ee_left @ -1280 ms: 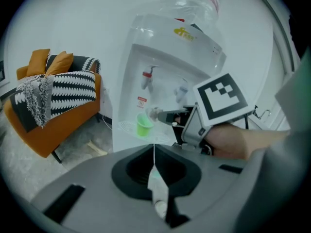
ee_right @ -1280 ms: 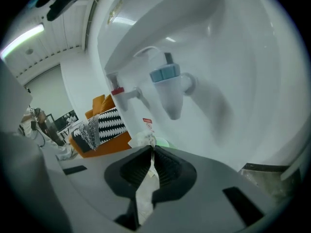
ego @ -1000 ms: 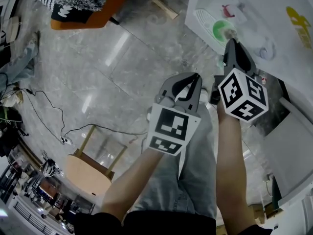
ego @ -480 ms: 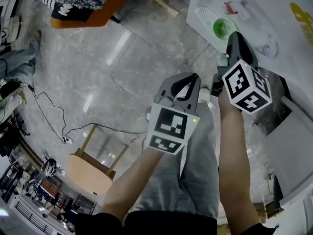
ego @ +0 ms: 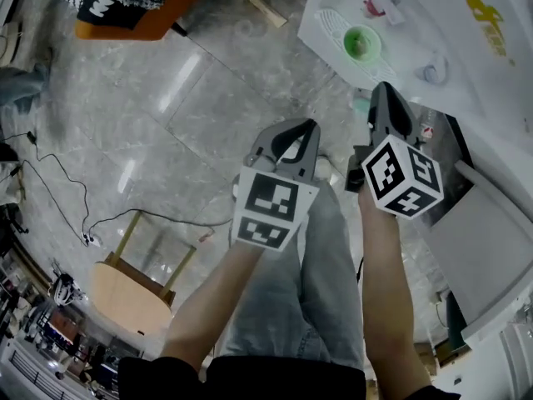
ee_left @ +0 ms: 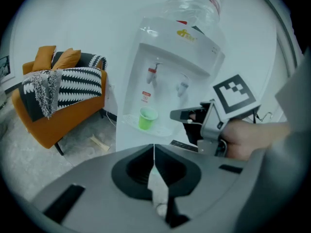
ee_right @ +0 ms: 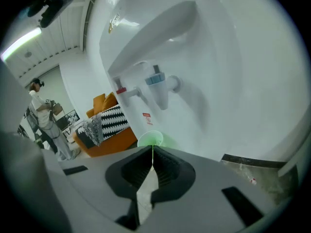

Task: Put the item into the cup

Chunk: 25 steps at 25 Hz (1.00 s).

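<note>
A green cup [ego: 361, 42] stands on the drip tray of a white water dispenser [ego: 433, 23], under its red tap [ee_right: 127, 92] and beside the blue tap [ee_right: 158, 84]. My right gripper [ego: 377, 87] is shut, its tips a short way in front of the cup [ee_right: 151, 139] and pointing at it. My left gripper [ego: 311, 125] is shut too, held lower left, over the floor. In the left gripper view the cup [ee_left: 146, 118] is farther off and the right gripper [ee_left: 172, 114] reaches in from the right. Nothing shows between either pair of jaws.
An orange sofa [ee_left: 58, 96] with a black-and-white throw stands left of the dispenser. On the marble floor lie a wood strip [ego: 265, 8] and cables [ego: 50, 165], with a wooden stool [ego: 137, 294] nearby. A person [ee_right: 41, 115] stands beyond the sofa.
The right gripper's tips have drawn back from the cup toward me. The left gripper has barely moved. The head view has shifted a little.
</note>
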{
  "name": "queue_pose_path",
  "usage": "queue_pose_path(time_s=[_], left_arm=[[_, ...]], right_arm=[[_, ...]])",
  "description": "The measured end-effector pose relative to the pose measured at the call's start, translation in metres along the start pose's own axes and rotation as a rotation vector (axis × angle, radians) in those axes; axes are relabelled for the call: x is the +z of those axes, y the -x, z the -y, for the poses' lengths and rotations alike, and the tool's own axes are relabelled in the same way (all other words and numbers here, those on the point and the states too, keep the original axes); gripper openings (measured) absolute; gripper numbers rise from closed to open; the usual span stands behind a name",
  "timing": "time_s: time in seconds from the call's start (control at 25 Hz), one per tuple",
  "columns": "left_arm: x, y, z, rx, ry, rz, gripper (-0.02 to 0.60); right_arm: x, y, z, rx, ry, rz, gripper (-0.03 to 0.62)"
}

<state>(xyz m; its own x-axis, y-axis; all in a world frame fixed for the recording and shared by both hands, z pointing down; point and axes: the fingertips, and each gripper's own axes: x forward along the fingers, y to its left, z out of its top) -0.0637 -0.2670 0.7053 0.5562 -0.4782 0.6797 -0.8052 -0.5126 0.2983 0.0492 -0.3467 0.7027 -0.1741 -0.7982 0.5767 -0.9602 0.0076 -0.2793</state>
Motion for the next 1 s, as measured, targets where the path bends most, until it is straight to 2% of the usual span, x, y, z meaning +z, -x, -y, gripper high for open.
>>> queue_pose_path(time_s=[0.24,0.48,0.6,0.72,0.88,1.0], left_arm=[[-0.019,0.023,0.000,0.025,0.000,0.007,0.012],[-0.066,0.054,0.012,0.083,-0.016,-0.018,0.012],[-0.089,0.079,0.044,0.098,-0.027,-0.018,0.012],[-0.103,0.101,0.085,0.113,-0.043,0.017,0.012],[-0.119,0.120,0.137,0.160,0.007,0.072,0.012],[-0.117,0.138,0.181,0.163,0.032,0.102,0.012]], right_arm=[[-0.051,0.053,-0.005,0.050,0.064,-0.102,0.012],[-0.128,0.106,-0.013,0.104,0.054,-0.180,0.011],[-0.145,0.150,-0.014,0.135,0.043,-0.169,0.011],[-0.146,0.202,-0.008,0.154,0.047,-0.119,0.011],[-0.142,0.275,0.019,0.146,0.098,-0.051,0.011],[-0.141,0.324,0.043,0.122,0.120,-0.029,0.011]])
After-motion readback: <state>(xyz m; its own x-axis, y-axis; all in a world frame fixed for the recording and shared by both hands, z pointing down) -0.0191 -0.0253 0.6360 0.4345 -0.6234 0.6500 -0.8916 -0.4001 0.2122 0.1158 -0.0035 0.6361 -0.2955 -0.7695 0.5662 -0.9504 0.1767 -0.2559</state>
